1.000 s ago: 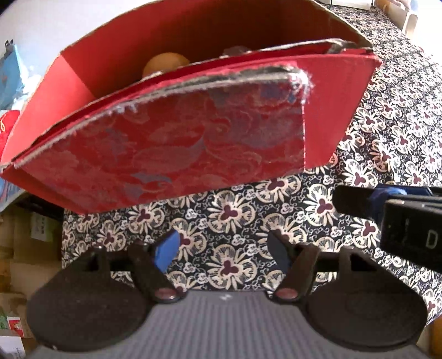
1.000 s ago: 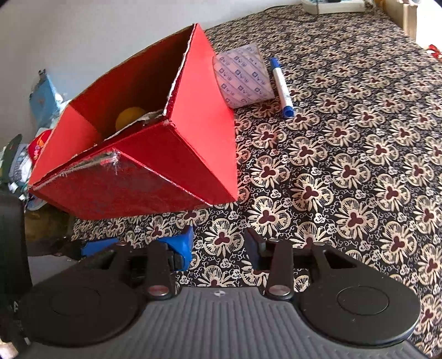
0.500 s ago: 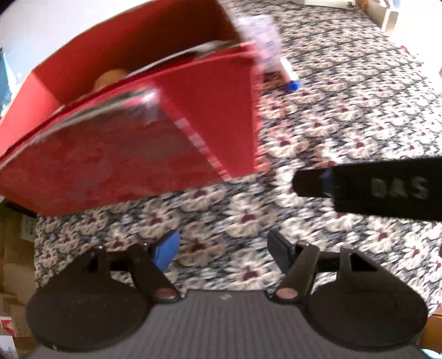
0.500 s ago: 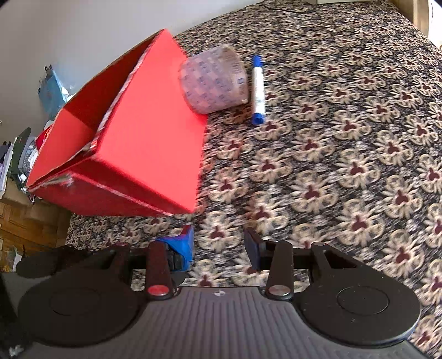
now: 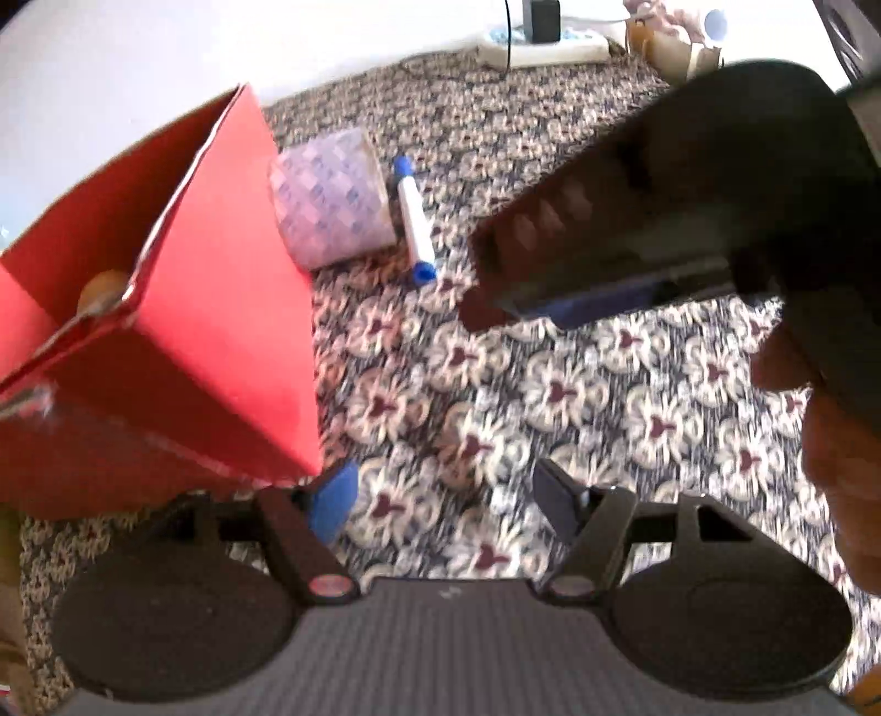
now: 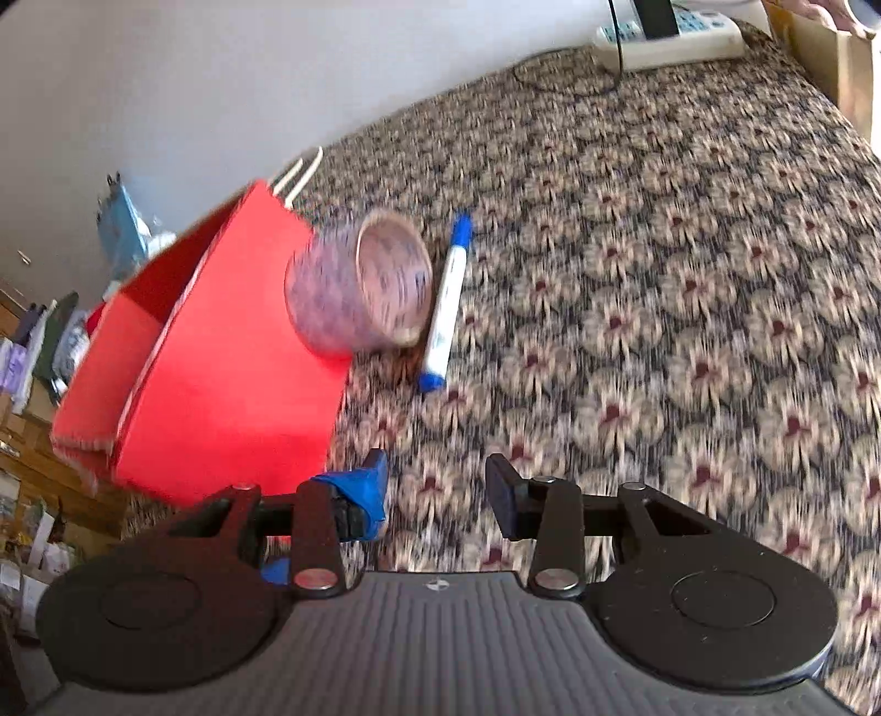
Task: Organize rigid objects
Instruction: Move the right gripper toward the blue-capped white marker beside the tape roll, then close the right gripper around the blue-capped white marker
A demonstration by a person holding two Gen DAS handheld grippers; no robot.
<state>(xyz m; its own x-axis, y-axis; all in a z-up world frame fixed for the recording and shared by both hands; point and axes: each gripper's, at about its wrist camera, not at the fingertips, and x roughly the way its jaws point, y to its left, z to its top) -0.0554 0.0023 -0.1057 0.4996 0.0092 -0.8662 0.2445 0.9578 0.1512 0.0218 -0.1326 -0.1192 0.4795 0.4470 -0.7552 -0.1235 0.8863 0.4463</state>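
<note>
A red cardboard box point(image 5: 220, 330) sits at the left on the flower-patterned cloth, with an orange ball point(image 5: 102, 286) inside it. A patterned tape roll point(image 5: 330, 198) lies against the box's right wall, and a blue-and-white marker point(image 5: 415, 220) lies just right of the roll. My left gripper point(image 5: 446, 495) is open over bare cloth near the box's front corner, holding nothing. My right gripper point(image 6: 438, 487) hovers in front of the box point(image 6: 231, 396), roll point(image 6: 358, 292) and marker point(image 6: 446, 308); its jaws are closing slightly with nothing between them. The frames are motion-blurred.
The right tool's dark body point(image 5: 688, 209) and a hand point(image 5: 842, 457) fill the right of the left wrist view. A white power strip point(image 6: 672, 33) with a cable lies at the far edge, and a cardboard box point(image 6: 837, 60) stands at far right. Clutter sits beyond the cloth's left edge.
Both views have swung right, so the red box now sits further left. The tape roll and marker have come into the left wrist view. The right tool now looms larger there.
</note>
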